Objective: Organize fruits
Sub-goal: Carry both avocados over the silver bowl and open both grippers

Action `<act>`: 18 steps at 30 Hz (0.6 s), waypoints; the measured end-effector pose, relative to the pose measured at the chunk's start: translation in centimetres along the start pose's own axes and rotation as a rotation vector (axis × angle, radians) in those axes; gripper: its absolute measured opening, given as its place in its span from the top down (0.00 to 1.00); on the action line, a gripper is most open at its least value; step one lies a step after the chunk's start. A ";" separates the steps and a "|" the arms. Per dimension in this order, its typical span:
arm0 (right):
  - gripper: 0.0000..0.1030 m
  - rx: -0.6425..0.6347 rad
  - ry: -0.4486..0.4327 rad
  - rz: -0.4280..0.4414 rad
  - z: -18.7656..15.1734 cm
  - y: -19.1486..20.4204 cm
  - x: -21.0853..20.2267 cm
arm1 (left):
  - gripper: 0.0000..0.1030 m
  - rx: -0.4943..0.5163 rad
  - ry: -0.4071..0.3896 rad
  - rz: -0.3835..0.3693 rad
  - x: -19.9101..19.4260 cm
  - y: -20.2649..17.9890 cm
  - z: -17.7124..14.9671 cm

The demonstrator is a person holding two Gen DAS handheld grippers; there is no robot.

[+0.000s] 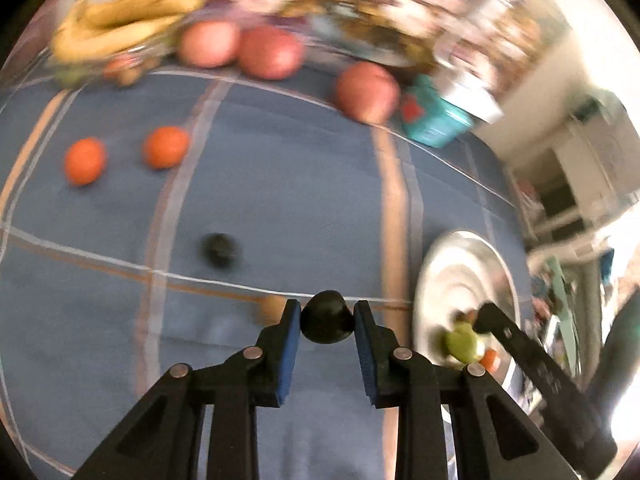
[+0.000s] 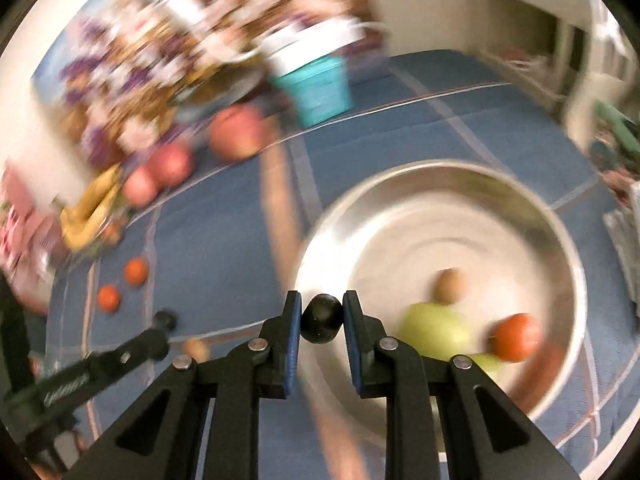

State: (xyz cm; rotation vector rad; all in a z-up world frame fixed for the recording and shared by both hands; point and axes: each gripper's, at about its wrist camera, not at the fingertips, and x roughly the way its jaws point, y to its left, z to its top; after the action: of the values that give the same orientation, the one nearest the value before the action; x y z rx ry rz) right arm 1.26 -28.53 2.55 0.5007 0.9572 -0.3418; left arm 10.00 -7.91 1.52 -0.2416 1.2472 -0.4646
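My left gripper (image 1: 327,322) is shut on a small dark round fruit (image 1: 326,322), held above the blue cloth. Another dark fruit (image 1: 219,249) lies on the cloth ahead of it. My right gripper (image 2: 322,318) is shut on a second dark round fruit (image 2: 321,319) at the left rim of the steel bowl (image 2: 560,240). The bowl holds a green fruit (image 2: 434,328), an orange one (image 2: 516,336) and a small brown one (image 2: 450,285). The bowl also shows in the left wrist view (image 1: 460,256).
On the cloth lie two small orange fruits (image 1: 84,160), three red apples (image 1: 270,51) and bananas (image 1: 124,20) at the far side. A teal box (image 1: 434,122) stands at the far right. A small brown fruit (image 2: 196,348) lies near the left gripper. Both views are motion-blurred.
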 end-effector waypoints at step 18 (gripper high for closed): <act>0.56 0.172 -0.024 -0.144 0.9 -7.2 -0.3 | 0.41 0.192 0.037 -0.093 3.1 -7.7 -1.9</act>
State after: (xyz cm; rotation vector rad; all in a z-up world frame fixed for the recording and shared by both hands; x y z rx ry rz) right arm -1.79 -34.98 1.37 0.5844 0.9477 -0.5624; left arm 7.38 -16.00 1.58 -0.1293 1.2222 -0.6679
